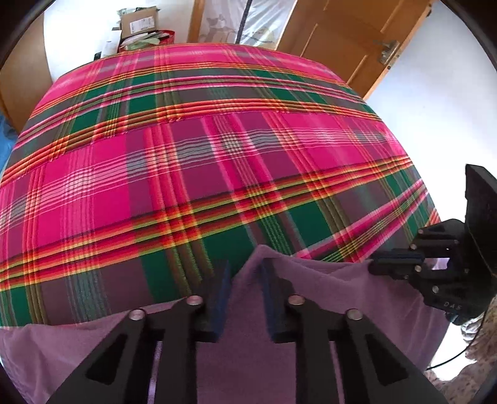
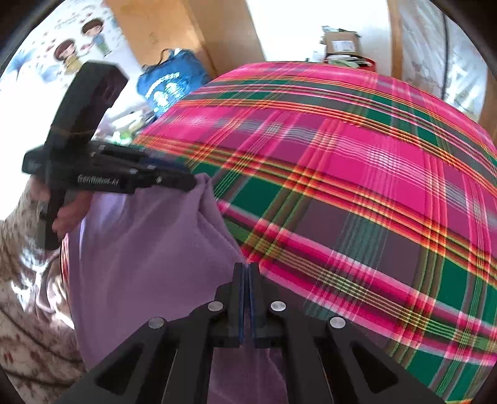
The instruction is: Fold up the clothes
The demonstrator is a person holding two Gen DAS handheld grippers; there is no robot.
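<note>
Left tongs (image 2: 186,183) read "GenRobot.AI", pinching lilac garment (image 2: 149,248).

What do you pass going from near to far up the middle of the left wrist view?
Left hand-held gripper → purple garment → plaid bedspread → cardboard box past the bed's far edge.

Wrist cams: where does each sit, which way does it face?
Left wrist: on the left gripper, angled down at the lilac garment on the plaid cover; right gripper shows at right.
Right wrist: on the right gripper, its fingers shut on the garment's edge; left gripper and a patterned sleeve at left.
Shared: garment, cover, cardboard box.
</note>
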